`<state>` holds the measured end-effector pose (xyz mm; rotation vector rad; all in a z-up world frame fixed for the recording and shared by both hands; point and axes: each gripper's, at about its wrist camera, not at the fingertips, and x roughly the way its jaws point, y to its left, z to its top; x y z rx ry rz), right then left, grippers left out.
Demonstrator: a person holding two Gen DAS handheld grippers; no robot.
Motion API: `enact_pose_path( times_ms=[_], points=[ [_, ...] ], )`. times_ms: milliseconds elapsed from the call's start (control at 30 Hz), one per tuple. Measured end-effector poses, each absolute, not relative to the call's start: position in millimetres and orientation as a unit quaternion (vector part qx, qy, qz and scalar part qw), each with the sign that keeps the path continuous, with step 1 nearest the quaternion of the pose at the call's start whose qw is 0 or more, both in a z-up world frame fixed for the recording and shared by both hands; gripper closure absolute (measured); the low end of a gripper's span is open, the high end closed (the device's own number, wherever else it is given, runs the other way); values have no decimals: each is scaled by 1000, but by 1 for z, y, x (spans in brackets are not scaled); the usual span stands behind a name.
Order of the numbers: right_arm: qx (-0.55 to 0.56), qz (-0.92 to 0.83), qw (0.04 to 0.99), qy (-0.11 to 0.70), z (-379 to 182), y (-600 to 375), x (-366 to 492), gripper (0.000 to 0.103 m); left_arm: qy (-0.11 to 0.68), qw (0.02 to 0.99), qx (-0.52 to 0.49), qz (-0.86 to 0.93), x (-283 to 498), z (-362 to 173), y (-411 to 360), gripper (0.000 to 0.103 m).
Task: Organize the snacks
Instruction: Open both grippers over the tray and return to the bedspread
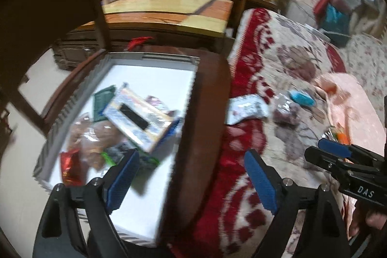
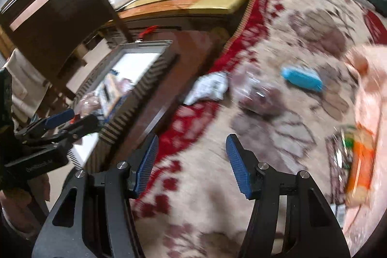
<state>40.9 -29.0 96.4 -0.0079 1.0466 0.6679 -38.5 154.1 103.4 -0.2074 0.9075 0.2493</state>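
A white tray (image 1: 150, 74) with ribbed grey walls sits on a brown stool and holds several snack packs, among them a long white and yellow box (image 1: 139, 119), a green pack (image 1: 104, 101) and a red pack (image 1: 71, 168). On the patterned blanket lie a white packet (image 1: 246, 110), a clear dark packet (image 1: 286, 110), a blue pack (image 1: 302, 98) and an orange pack (image 2: 360, 161). My left gripper (image 1: 191, 183) is open and empty over the tray's right edge. My right gripper (image 2: 191, 161) is open and empty above the blanket. Both views are blurred.
The brown stool's rim (image 1: 205, 118) stands between the tray and the blanket (image 1: 278, 60). A dark wooden chair (image 1: 48, 11) is at the left. A low wooden table (image 1: 169, 9) with clutter is behind. A pink cloth (image 2: 372, 79) lies at the right.
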Motion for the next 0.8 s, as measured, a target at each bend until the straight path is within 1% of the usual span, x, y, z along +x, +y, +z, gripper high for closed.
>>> enact_pose_path(
  times_ms=[300, 567, 633, 800],
  points=[
    [29, 265, 819, 507, 74, -96, 47, 45, 454, 882, -90, 83, -14, 93, 125, 13],
    [54, 232, 822, 518, 58, -139, 54, 45, 468, 877, -98, 43, 24, 87, 95, 13],
    [54, 227, 825, 515, 58, -146, 55, 41, 468, 878, -94, 34, 34, 87, 84, 13],
    [58, 222, 829, 510, 59, -159, 62, 41, 473, 877, -85, 18, 61, 83, 63, 13]
  ],
)
